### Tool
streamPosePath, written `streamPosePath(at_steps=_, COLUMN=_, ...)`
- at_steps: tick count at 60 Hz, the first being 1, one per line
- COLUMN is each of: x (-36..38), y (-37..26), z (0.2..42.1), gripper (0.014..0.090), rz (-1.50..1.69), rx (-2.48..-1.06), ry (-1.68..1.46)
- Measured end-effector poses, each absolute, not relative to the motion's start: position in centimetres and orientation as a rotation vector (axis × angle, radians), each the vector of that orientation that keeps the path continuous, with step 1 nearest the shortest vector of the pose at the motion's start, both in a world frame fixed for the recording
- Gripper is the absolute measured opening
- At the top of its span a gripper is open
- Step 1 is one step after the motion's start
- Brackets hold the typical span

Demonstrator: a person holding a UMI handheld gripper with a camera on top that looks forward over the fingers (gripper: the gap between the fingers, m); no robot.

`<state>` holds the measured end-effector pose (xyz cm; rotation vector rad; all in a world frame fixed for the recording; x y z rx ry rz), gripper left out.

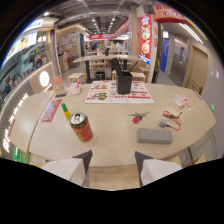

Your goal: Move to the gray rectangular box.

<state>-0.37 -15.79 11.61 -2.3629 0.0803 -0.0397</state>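
A: Starting at the left, what is lying on the table (115, 145)?

B: A red leaflet (50, 110) is lying near the far left edge. Right of it, a yellow and green marker (66, 110) is resting just behind a red drink can (81, 126), which is standing upright, slightly tilted in this wide view, just ahead of the left finger.

A: And the gripper (112, 161)?

B: Its two fingers are sitting spread apart with bare tabletop showing between them, pinching nothing.

A: What is sitting further back in the middle?

B: A printed menu mat (118, 92) is lying flat at the far side, and a black holder (124, 82) with dark utensils sticking out is standing on it.

A: Where is the gray rectangular box (154, 135)?

B: It is lying flat ahead of the right finger and a little to its right, well apart from the can. Just beyond it, a small red and blue item (137, 118) is lying toward the middle, and a red strap (171, 118) is curling at the far right, with a card (180, 101) further back.
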Motion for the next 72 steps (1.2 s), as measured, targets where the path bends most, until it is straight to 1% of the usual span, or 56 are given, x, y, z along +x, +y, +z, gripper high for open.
streamPosePath(at_steps=1, x=-1.3, y=-16.5, z=12.2, gripper=0.0842, rz=-0.041, rx=-2.367, ry=0.085)
streamPosePath(at_steps=2, x=-0.3, y=-16.0, z=11.5, gripper=0.0843, rz=-0.040, rx=-2.369, ry=0.085)
streamPosePath(at_steps=7, x=0.6, y=-17.1, z=11.1, gripper=0.0841, rz=-0.055, rx=-2.389, ry=0.099)
streamPosePath(at_steps=9, x=2.2, y=-18.2, z=11.0, gripper=0.0843, rz=-0.062, rx=-2.395, ry=0.104)
streamPosePath(at_steps=16, x=6.0, y=-18.7, z=9.9, gripper=0.0844, rz=-0.105, rx=-2.413, ry=0.121)
streamPosePath(at_steps=24, x=10.2, y=-17.3, z=8.7, gripper=0.0844, rz=-0.153, rx=-2.412, ry=0.132)
streamPosePath(at_steps=33, x=13.3, y=-14.3, z=6.9, gripper=0.0839, rz=-0.165, rx=-2.413, ry=0.123)
streamPosePath(at_steps=43, x=14.7, y=-10.4, z=5.1, gripper=0.0844, rz=-0.139, rx=-2.411, ry=0.108)
streamPosePath(at_steps=51, x=15.3, y=-8.3, z=4.5, gripper=0.0847, rz=-0.129, rx=-2.410, ry=0.098)
streamPosePath(at_steps=72, x=15.7, y=-7.4, z=4.3, gripper=0.0846, rz=-0.109, rx=-2.414, ry=0.090)
